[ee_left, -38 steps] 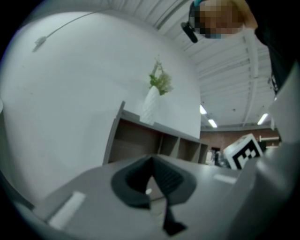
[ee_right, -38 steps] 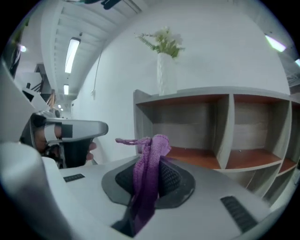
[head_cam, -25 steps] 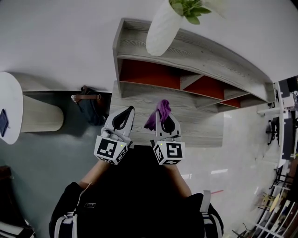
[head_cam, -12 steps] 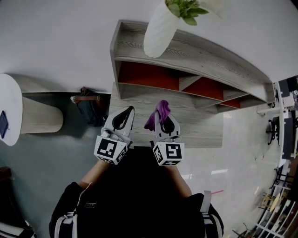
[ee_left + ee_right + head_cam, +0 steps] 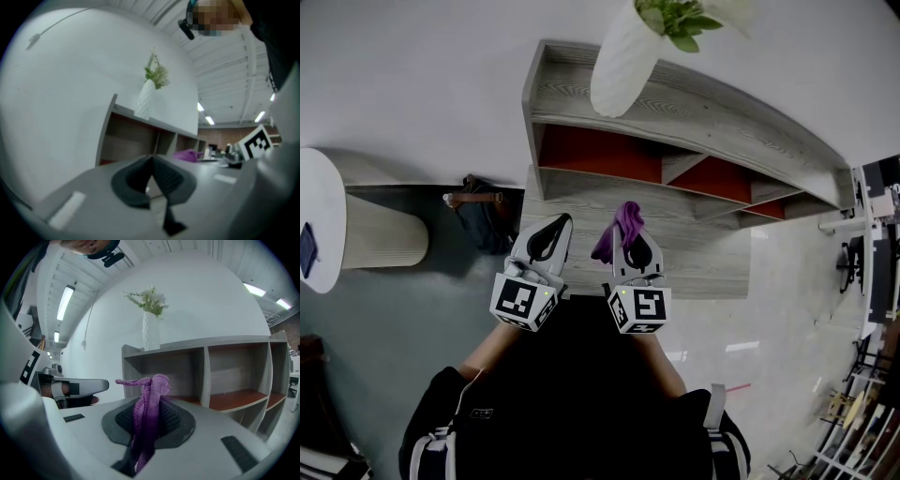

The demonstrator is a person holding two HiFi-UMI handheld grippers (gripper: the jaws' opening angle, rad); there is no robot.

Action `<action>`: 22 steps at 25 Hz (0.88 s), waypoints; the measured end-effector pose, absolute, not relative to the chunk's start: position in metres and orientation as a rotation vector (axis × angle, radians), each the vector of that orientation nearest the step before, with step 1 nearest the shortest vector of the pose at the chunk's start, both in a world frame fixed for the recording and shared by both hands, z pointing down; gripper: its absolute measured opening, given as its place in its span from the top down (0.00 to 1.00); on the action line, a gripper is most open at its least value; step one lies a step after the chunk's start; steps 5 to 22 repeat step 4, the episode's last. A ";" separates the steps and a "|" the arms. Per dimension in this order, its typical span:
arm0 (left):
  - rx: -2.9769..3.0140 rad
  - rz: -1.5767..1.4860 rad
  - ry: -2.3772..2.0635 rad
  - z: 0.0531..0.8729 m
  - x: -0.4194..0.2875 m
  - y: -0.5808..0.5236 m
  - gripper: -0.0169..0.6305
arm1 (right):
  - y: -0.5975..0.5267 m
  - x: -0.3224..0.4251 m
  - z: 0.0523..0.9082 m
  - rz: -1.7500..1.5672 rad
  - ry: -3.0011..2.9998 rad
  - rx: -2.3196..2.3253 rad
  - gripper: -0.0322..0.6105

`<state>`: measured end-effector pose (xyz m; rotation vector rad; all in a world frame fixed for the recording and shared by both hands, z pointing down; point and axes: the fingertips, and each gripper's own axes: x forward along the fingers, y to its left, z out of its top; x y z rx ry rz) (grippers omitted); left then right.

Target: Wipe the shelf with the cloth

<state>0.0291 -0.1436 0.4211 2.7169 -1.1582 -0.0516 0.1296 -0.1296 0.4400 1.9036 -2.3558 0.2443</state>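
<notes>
A grey wooden shelf unit (image 5: 694, 112) with orange-backed compartments stands against the white wall; in the right gripper view the shelf unit (image 5: 206, 376) fills the middle. My right gripper (image 5: 627, 231) is shut on a purple cloth (image 5: 622, 223) and hovers over the shelf's lower board. The cloth (image 5: 146, 420) hangs pinched between the jaws, its top end sticking up. My left gripper (image 5: 555, 228) is shut with nothing in it, just left of the right one, above the lower board's left end. The cloth (image 5: 187, 155) also shows small in the left gripper view.
A white vase (image 5: 623, 58) with green sprigs stands on the shelf top. A dark bag (image 5: 483, 214) lies on the floor left of the shelf. A round white table (image 5: 319, 225) on a beige base sits at far left. Equipment racks (image 5: 872, 281) line the right edge.
</notes>
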 end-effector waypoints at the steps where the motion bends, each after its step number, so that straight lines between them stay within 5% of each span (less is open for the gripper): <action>1: 2.717 -0.052 -1.158 0.421 0.029 -0.144 0.97 | -0.130 0.130 0.440 0.242 -2.356 1.903 0.87; 22: 2.717 -0.051 -1.155 0.421 0.031 -0.144 0.97 | -0.130 0.130 0.439 0.240 -2.355 1.901 0.87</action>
